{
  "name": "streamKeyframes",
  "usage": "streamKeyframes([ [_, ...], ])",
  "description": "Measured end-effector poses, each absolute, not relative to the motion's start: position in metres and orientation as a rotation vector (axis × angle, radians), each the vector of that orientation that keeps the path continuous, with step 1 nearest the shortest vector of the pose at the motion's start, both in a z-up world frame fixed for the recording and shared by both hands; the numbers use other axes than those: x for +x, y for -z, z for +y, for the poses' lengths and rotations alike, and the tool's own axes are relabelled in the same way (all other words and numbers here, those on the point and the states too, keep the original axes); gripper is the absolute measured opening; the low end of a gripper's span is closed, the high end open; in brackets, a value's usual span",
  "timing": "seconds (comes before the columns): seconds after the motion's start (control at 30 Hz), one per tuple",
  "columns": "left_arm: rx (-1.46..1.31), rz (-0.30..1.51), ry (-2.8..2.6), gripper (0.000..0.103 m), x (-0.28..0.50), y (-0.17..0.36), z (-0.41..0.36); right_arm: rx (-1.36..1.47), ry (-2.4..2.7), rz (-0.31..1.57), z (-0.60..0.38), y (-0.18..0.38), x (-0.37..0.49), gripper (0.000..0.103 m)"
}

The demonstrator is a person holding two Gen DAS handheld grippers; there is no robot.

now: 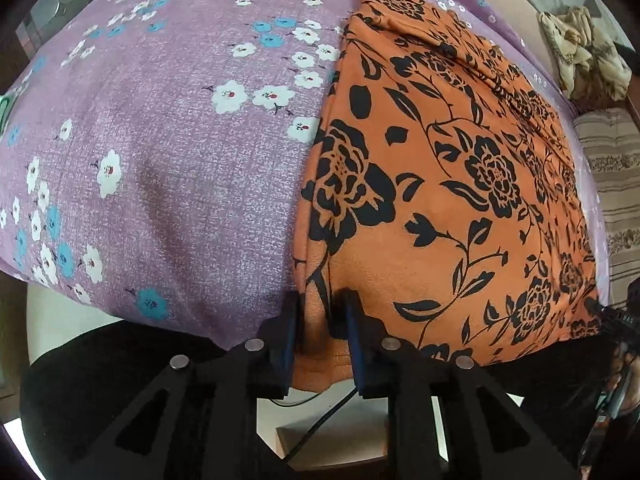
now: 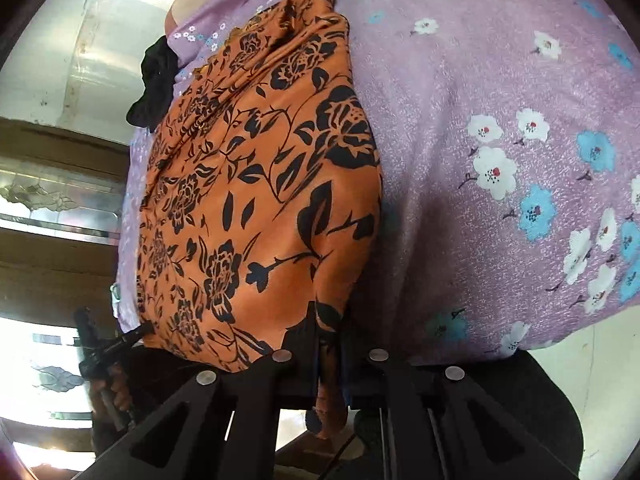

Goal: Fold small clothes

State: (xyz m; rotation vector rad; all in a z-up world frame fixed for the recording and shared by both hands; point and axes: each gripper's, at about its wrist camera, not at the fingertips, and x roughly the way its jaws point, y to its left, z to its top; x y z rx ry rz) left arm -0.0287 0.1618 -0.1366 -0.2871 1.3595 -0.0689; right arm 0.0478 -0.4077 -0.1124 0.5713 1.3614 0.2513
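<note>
Pinching one near corner of the orange floral garment (image 1: 440,200) in the left gripper (image 1: 322,328), jaws narrowly apart around the fabric; clamping the other corner in the right gripper (image 2: 330,360). Lying flat on the purple flowered bedsheet (image 1: 160,140).

Both wrist views (close) overlook orange cloth (image 1: 460,200).

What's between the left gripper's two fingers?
A bunched edge of the orange cloth sits between the left gripper's fingers, seen in the left wrist view.
</note>
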Motion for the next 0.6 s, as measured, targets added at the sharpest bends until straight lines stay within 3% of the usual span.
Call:
streamKeyframes([
  [0.07, -0.264, 1.354, 0.076, 0.007, -0.023, 0.139, 0.156, 0.538, -0.275, 1.377, -0.404, 0.114, 0.05, 0.01],
  [0.1, -0.278, 1.355, 0.087, 0.005, -0.019, 0.138, 0.153, 0.524, -0.286, 1.379, -0.402, 0.113, 0.051, 0.007],
  [0.2, -0.362, 1.301, 0.121, 0.005, -0.008, 0.118, 0.156, 0.572, -0.337, 1.321, -0.403, 0.097, 0.054, 0.006],
  [0.33, -0.495, 1.168, 0.172, 0.005, 0.002, 0.082, 0.174, 0.731, -0.393, 1.092, -0.427, 0.048, 0.065, 0.006],
  [0.6, -0.432, 1.357, 0.118, 0.005, 0.02, 0.136, 0.165, 0.747, -0.348, 1.256, -0.428, 0.11, 0.073, 0.006],
])
